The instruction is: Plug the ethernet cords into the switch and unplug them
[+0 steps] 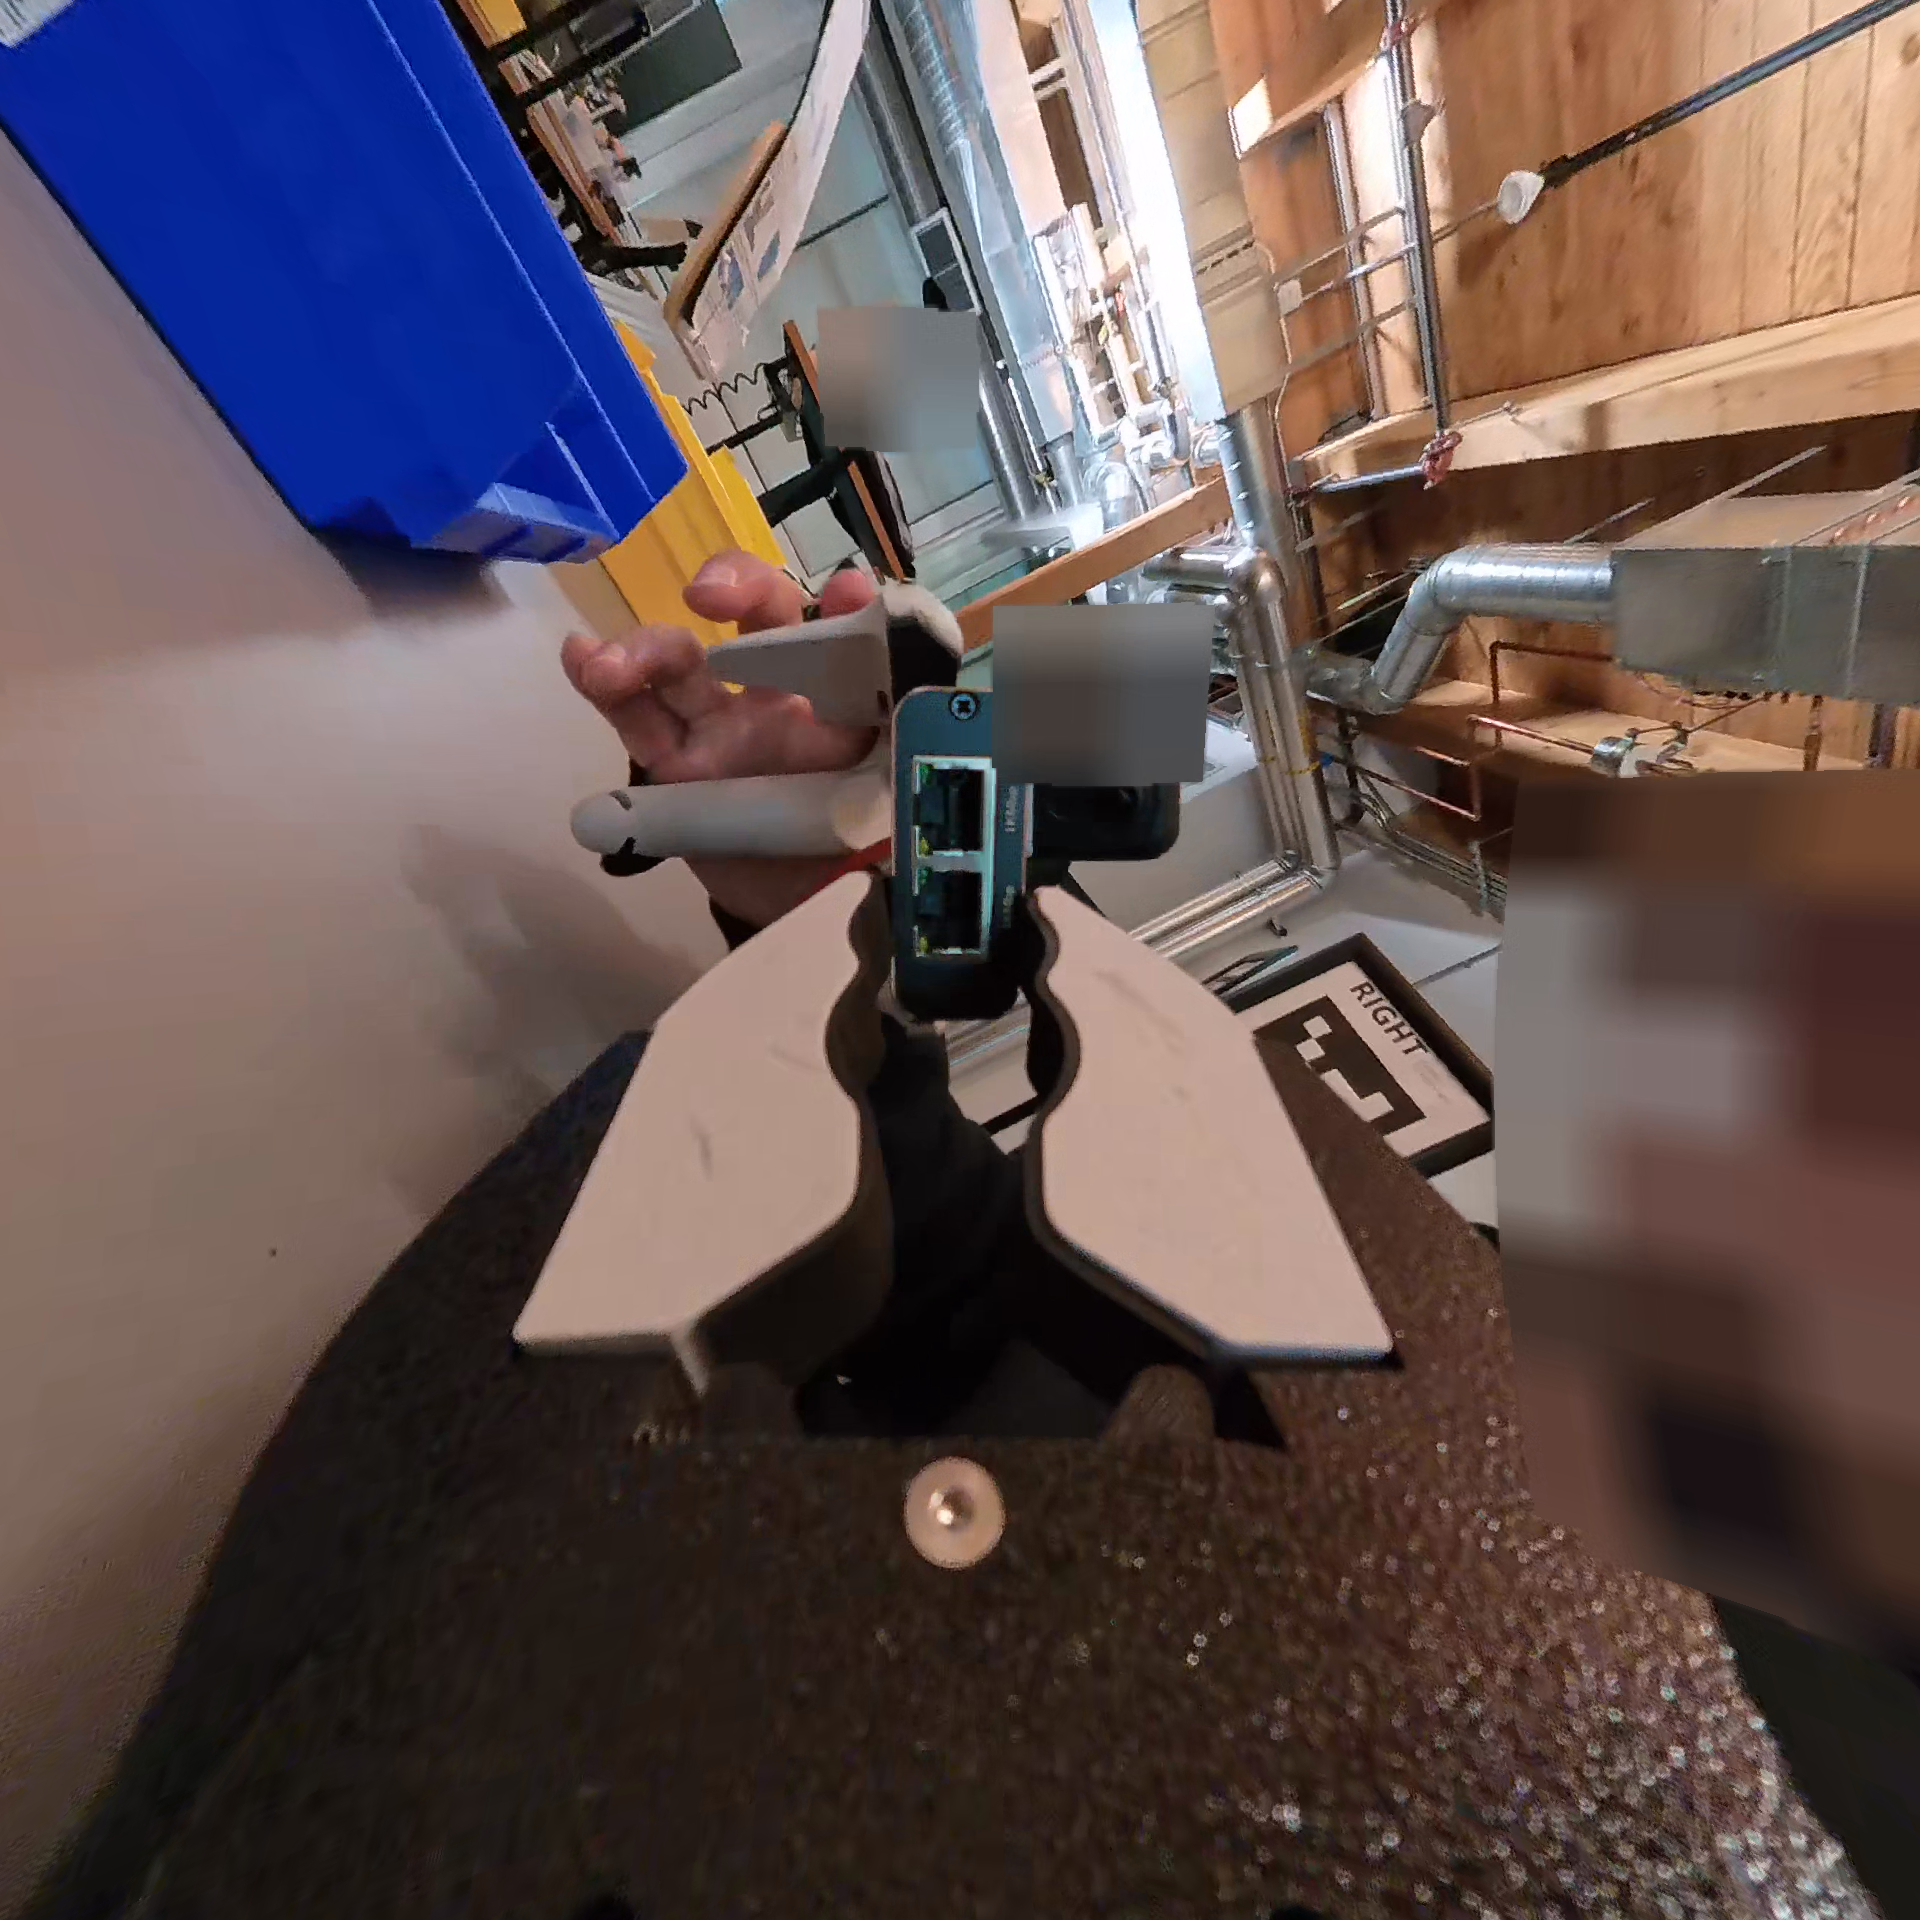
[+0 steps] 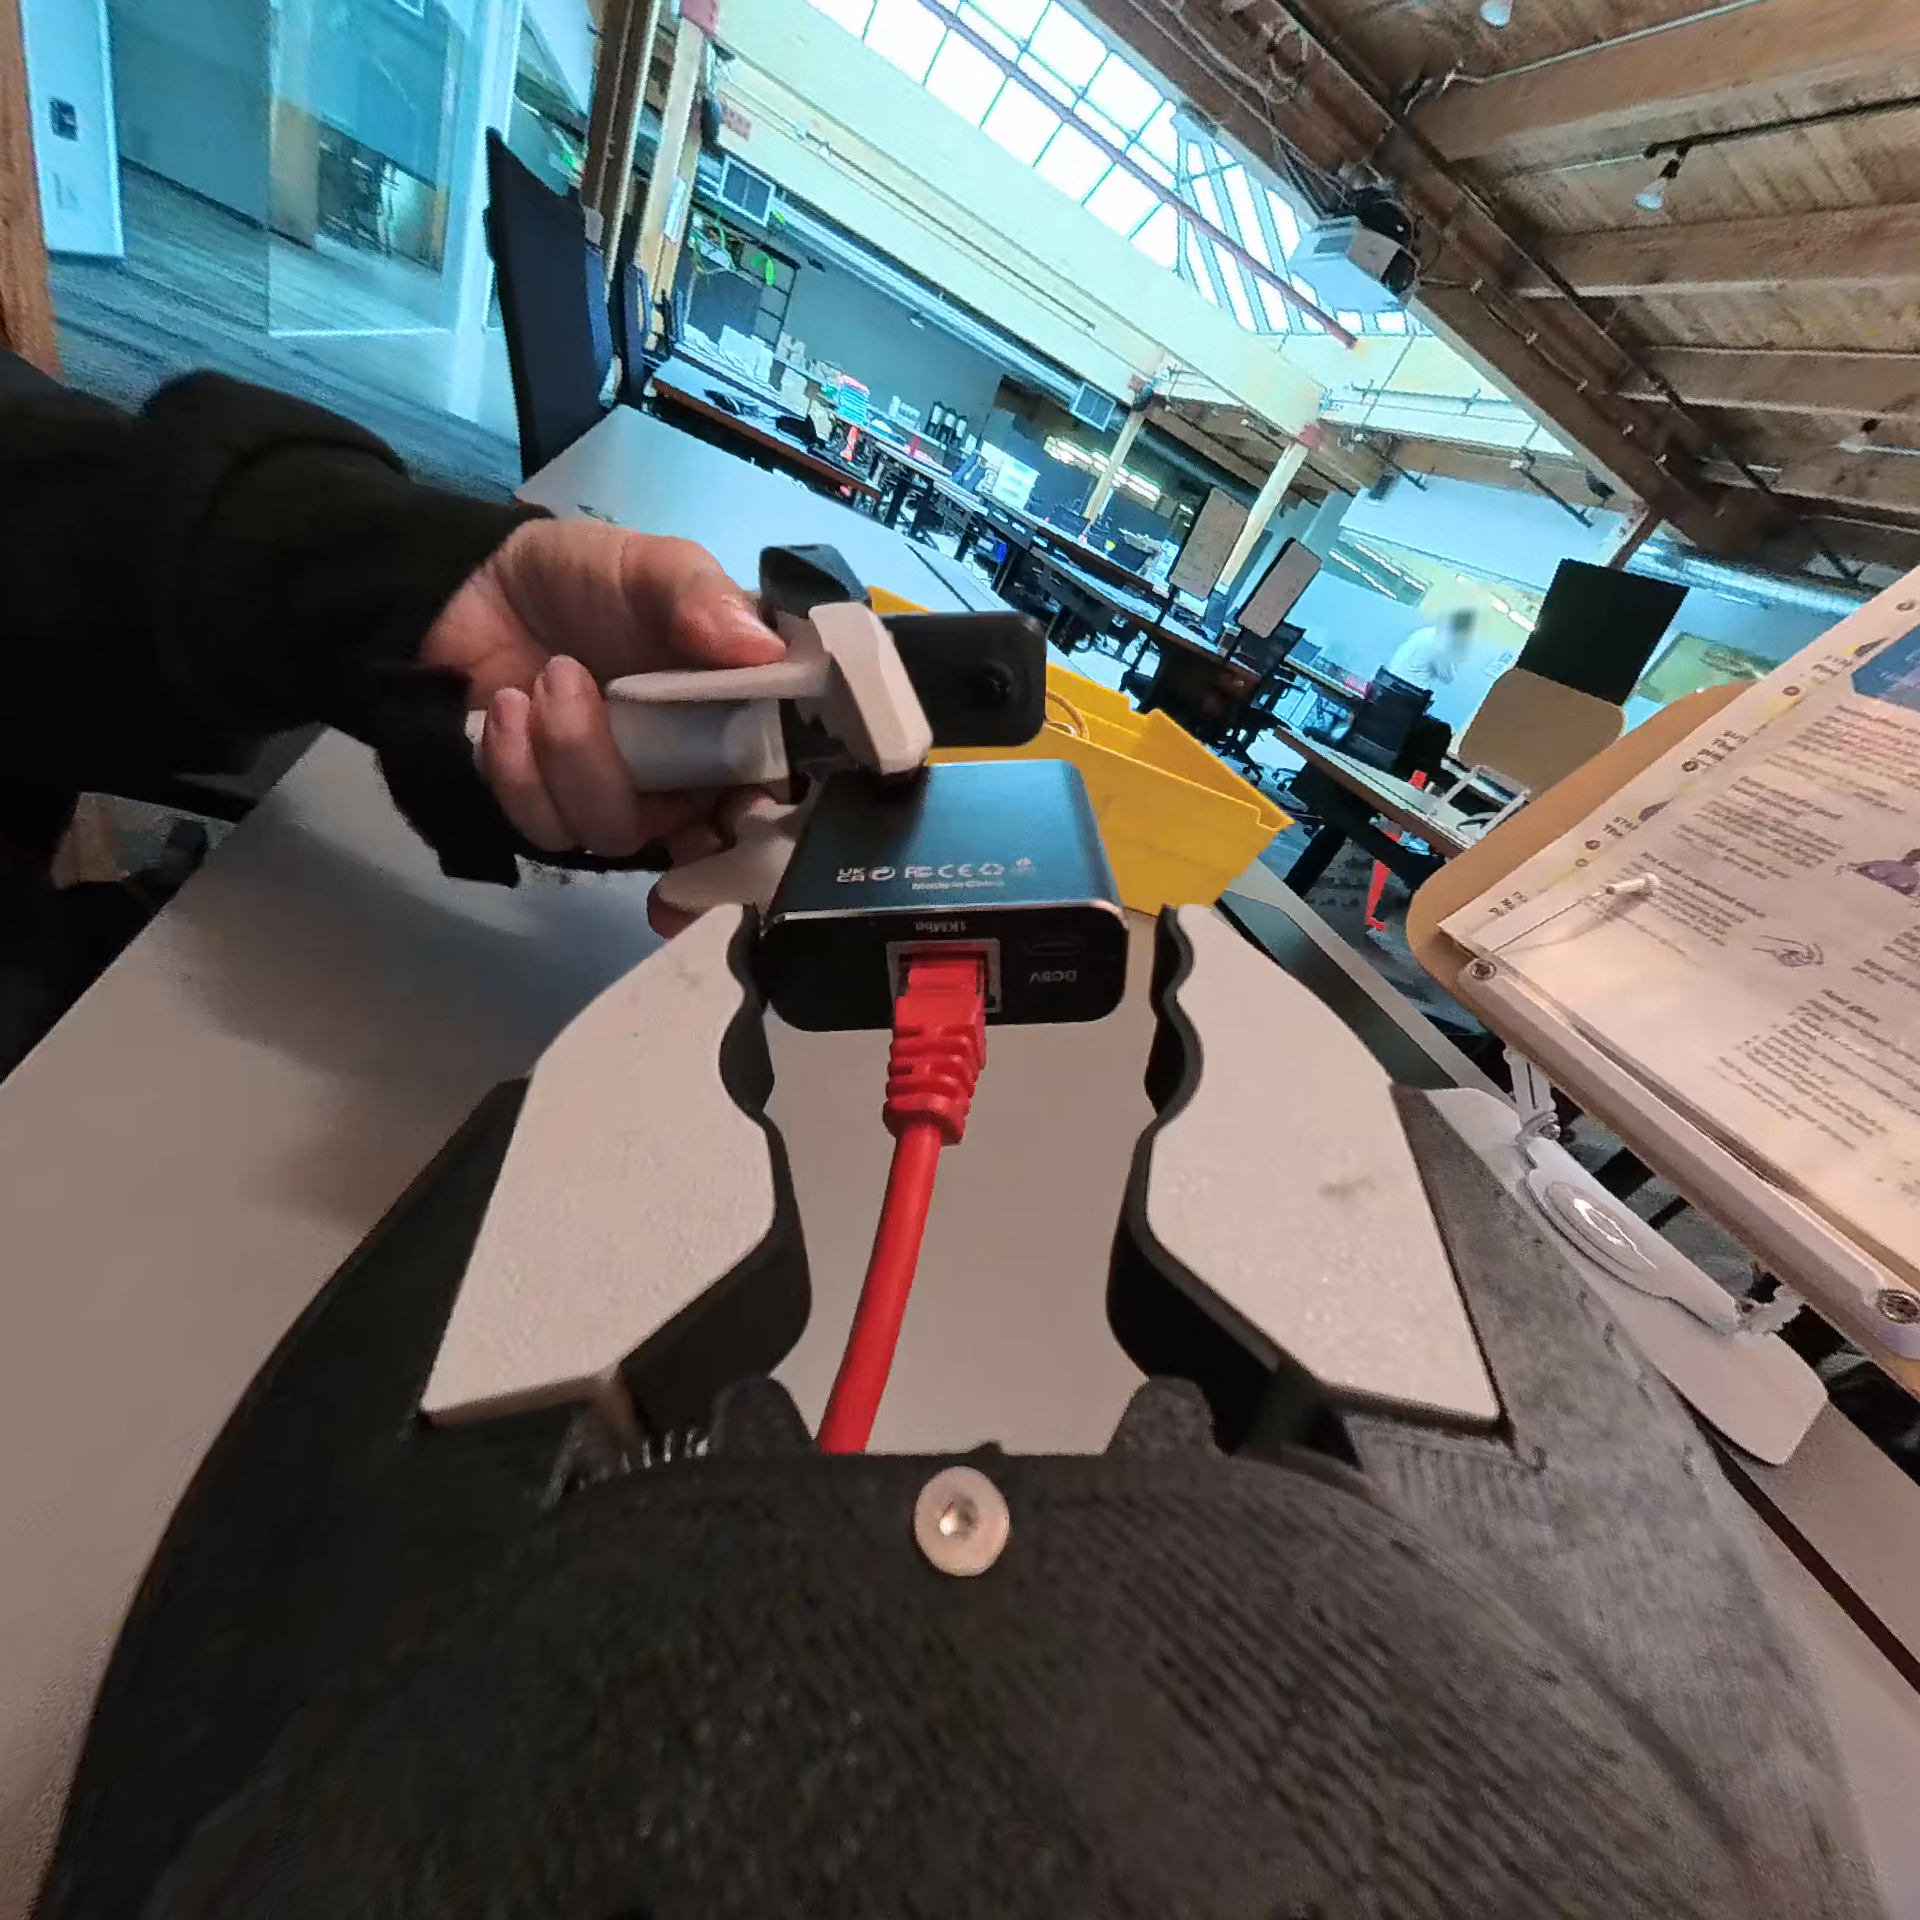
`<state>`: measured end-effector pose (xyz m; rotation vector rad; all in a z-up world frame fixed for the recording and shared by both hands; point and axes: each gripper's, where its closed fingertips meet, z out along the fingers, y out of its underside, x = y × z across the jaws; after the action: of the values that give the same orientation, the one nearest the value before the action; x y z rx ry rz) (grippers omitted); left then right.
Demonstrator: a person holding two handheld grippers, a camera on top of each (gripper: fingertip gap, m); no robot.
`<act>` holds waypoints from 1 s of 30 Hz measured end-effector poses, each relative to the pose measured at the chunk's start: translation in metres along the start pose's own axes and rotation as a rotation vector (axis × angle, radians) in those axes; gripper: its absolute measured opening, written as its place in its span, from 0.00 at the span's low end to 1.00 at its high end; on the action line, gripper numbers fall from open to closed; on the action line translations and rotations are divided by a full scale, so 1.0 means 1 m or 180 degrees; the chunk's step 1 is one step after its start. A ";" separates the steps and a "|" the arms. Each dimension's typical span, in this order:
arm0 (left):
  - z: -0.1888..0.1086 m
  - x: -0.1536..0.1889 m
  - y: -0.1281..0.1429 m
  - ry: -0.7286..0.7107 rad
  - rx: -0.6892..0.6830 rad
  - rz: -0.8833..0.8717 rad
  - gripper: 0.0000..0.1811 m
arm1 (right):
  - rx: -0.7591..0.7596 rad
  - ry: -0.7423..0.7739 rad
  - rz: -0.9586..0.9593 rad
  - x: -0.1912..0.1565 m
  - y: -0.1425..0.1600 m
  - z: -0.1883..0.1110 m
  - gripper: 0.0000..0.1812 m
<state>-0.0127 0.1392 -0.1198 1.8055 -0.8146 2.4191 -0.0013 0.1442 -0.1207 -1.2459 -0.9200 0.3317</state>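
A small black switch (image 2: 956,831) is held in the air over a white table (image 2: 260,987). A red ethernet cord (image 2: 904,1195) is plugged into the port on the end facing my right gripper (image 2: 956,966). That gripper is open, its fingers flanking the switch end, and the cord runs between them untouched. My left gripper (image 1: 951,935) is shut on the switch (image 1: 951,831) at the opposite end, where two empty ports face the camera. The left gripper also shows in the right wrist view (image 2: 862,707), held by a hand (image 2: 582,665).
A blue bin (image 1: 312,260) and a yellow bin (image 2: 1153,790) stand on the table behind the switch. A tilted board with printed sheets (image 2: 1714,935) stands close on the right. A black-and-white marker card (image 1: 1371,1049) lies below the switch.
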 end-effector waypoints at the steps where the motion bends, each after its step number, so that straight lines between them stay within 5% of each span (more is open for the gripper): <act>1: 0.000 0.000 -0.001 -0.0035 0.0054 -0.0012 0.13 | 0.0003 0.0014 -0.0024 0.000 0.001 0.001 0.38; 11: 0.000 0.004 -0.006 -0.0170 0.0375 -0.0054 0.12 | 0.0332 0.0350 -0.0020 0.004 -0.003 0.007 0.37; 20: -0.009 -0.010 -0.014 -0.0439 0.0536 0.0074 0.12 | -0.0062 0.0237 0.0587 0.002 0.018 0.017 0.34; 26: -0.028 -0.004 -0.025 -0.1477 0.0364 0.1807 0.17 | 0.0012 0.0282 0.1190 0.015 0.031 0.007 0.34; 30: -0.093 0.016 -0.060 -0.2492 0.0260 0.2765 0.22 | 0.0271 0.0429 0.1535 0.034 0.029 -0.007 0.34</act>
<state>-0.0817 0.2249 -0.0995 2.9465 -1.9033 1.9822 0.0322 0.1717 -0.1336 -1.3854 -0.4764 0.6512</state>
